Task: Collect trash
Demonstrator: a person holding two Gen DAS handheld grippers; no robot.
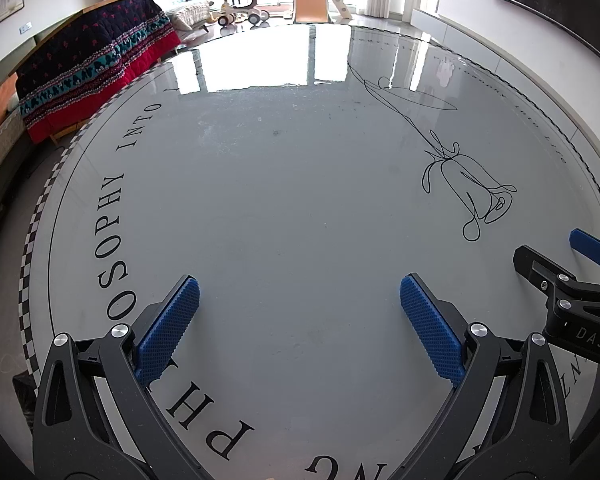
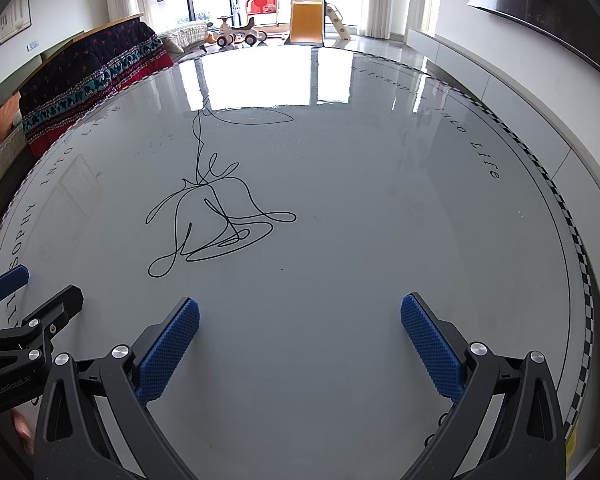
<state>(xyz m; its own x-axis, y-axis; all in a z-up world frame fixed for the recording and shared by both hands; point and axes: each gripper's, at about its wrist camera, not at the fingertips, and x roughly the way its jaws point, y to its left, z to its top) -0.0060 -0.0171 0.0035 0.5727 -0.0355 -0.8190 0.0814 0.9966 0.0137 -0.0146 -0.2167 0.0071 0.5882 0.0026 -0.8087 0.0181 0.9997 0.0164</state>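
Scanning round grey glossy tabletop (image 1: 300, 208) with black line drawing (image 2: 216, 220); I spot no trash. Left gripper (image 1: 300, 320) and right gripper (image 2: 300, 340): jaws wide apart, empty, side by side.

right gripper (image 1: 555, 260) cut by frame edge | table lettering (image 1: 204, 436) partly hidden

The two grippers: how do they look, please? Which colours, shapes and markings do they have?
Both are alike. The left gripper and the right gripper have black angular linkage arms with round silver bolt heads, and two fingers with blue pads in a fine knurled texture. White lettering "DAS" shows on the right one, "GenRobot.AI" on the left one. No cables or sleeves are visible.
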